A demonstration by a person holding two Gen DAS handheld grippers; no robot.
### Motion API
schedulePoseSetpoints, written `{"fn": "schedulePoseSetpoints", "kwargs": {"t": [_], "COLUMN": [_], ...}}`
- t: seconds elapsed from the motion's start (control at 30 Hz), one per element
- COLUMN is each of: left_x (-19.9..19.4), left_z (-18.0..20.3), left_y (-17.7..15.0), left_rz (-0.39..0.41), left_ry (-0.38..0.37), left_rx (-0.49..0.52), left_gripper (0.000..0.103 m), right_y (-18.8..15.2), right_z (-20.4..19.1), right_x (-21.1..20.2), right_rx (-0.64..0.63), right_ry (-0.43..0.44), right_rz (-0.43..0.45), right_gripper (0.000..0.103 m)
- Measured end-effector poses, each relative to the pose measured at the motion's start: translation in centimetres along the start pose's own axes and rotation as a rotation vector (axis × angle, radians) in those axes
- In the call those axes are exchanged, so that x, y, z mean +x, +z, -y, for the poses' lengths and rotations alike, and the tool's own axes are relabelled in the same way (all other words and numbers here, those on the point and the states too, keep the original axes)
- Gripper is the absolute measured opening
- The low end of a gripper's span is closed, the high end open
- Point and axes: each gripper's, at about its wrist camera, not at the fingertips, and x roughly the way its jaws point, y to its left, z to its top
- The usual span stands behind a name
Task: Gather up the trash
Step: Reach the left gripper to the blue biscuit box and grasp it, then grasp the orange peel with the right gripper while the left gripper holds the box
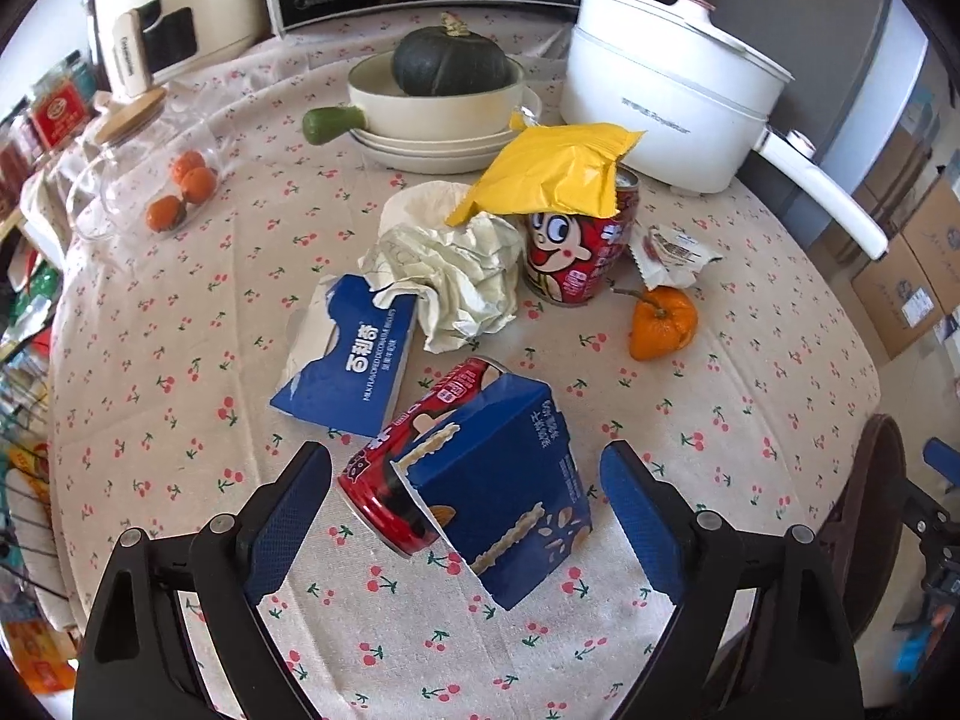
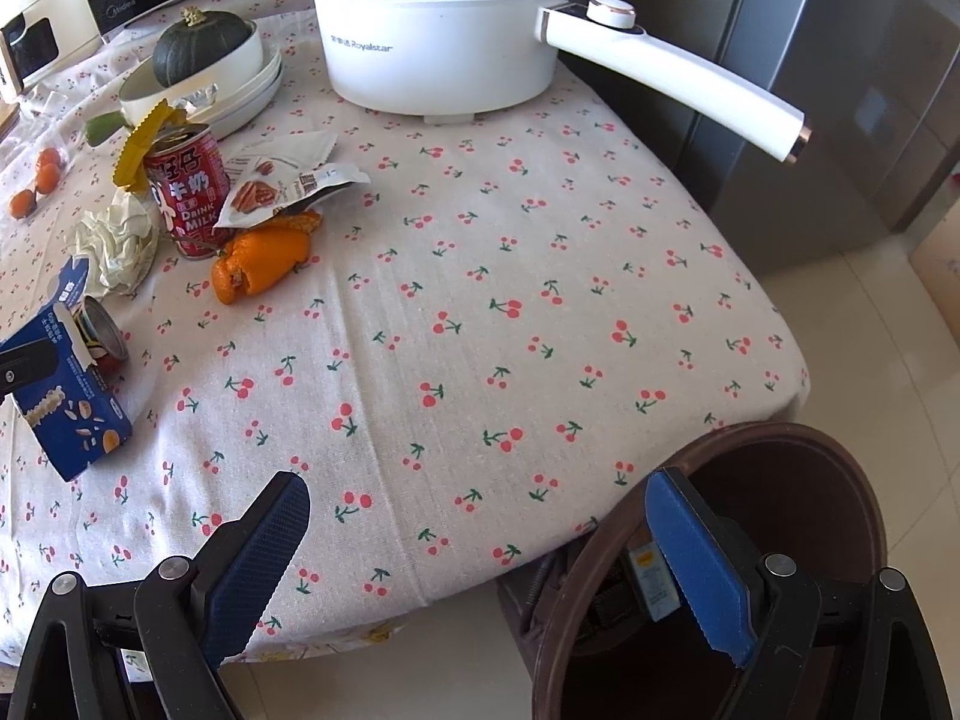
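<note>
A: Far left on the tabletop [image 1: 150,396]: glass jar [image 1: 144,180] with small oranges, not trash. Then torn blue box [image 1: 348,354], crumpled paper [image 1: 456,282], tipped can [image 1: 414,456] under a blue carton [image 1: 504,492].

B: Left claw [image 1: 465,504] wide, straddling can and carton, pads clear of both. Nothing gripped yet.

A: Further right: upright can [image 1: 576,252] with yellow wrapper [image 1: 552,174] on top, white wrapper [image 1: 672,252], orange peel [image 1: 663,324]. All lying loose on the cloth.

B: So barely begun, by the look of it. One small packet [image 2: 651,582] visible inside the bin [image 2: 600,540], nearly everything else left to clear.

A: Right claw [image 2: 480,558] also wide, empty, hanging over the tabletop edge beside the bin. Bin just past the right corner, low, touching nothing seen.

B: Around the trash: pan [image 1: 432,108] with squash [image 1: 450,60] behind, white pot [image 1: 660,96] at the back right, long handle [image 2: 678,72] jutting out over the edge.

A: Probably no obstacle for the carton. Can wedged beneath it, though: likely to roll or come along. Upright can crowded by paper and wrappers, awkward later.
</note>
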Motion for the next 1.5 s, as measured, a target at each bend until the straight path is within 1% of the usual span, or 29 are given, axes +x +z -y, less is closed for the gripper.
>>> {"fn": "schedulePoseSetpoints", "kwargs": {"t": [0.03,0.1,0.13,0.17,0.27,0.43,0.53,0.6,0.63,0.73,0.9,1.0,1.13,1.27,1.4,1.5], "left_x": [0.1,0.6,0.8,1.0,1.3,2.0,1.9,1.8,1.7,1.6,1.1,0.8,-0.3,-2.2,-3.6,-4.0], "left_z": [0.1,0.3,0.7,1.3,2.9,3.2,3.0,3.0,2.9,2.3,0.7,0.0,-0.7,-1.7,-3.9,-5.5], "left_y": [-0.3,-1.0,-1.3,-1.6,-1.9,-1.9,-1.9,-1.9,-1.8,-1.6,-1.2,-1.1,-1.1,-1.3,-1.6,-1.9], "left_rz": [0.007,0.007,0.009,0.019,0.065,0.108,0.135,0.150,0.158,0.158,0.130,0.097,0.074,0.078,0.072,0.062], "left_ry": [0.026,0.019,0.021,0.036,0.119,0.203,0.242,0.249,0.245,0.200,0.050,-0.015,-0.076,-0.119,-0.160,-0.174], "left_rx": [-0.047,-0.132,-0.152,-0.154,-0.125,-0.161,-0.165,-0.151,-0.141,-0.127,-0.135,-0.127,-0.094,-0.054,-0.062,-0.063], "left_gripper": [0.092,0.092,0.092,0.092,0.092,0.092,0.086,0.074,0.071,0.071,0.070,0.070,0.070,0.070,0.070,0.070], "right_y": [0.0,0.0,0.0,-0.1,-0.3,-0.8,-1.1,-1.4,-1.5,-1.8,-1.9,-1.9,-1.5,-1.1,-0.5,0.1], "right_z": [0.2,0.6,0.8,0.9,1.4,2.4,3.2,3.7,4.0,4.5,4.6,4.1,2.8,0.8,-1.7,-3.7], "right_x": [0.0,-0.1,-0.1,-0.2,-0.5,-0.7,-0.7,-0.6,-0.5,-0.4,-0.5,-0.5,-0.3,0.3,1.2,2.1], "right_rx": [0.005,0.014,0.017,0.018,0.015,0.010,0.009,0.011,0.013,0.017,0.020,0.016,0.006,-0.018,-0.055,-0.091], "right_ry": [-0.001,-0.002,-0.001,-0.001,-0.004,-0.019,-0.031,-0.042,-0.046,-0.057,-0.058,-0.057,-0.049,-0.040,-0.029,-0.013], "right_rz": [0.000,0.000,0.000,0.000,0.004,0.002,-0.003,-0.007,-0.010,-0.016,-0.016,-0.015,-0.015,-0.018,-0.025,-0.029], "right_gripper": [0.094,0.094,0.094,0.094,0.094,0.094,0.094,0.094,0.094,0.094,0.094,0.094,0.094,0.094,0.094,0.094]}}
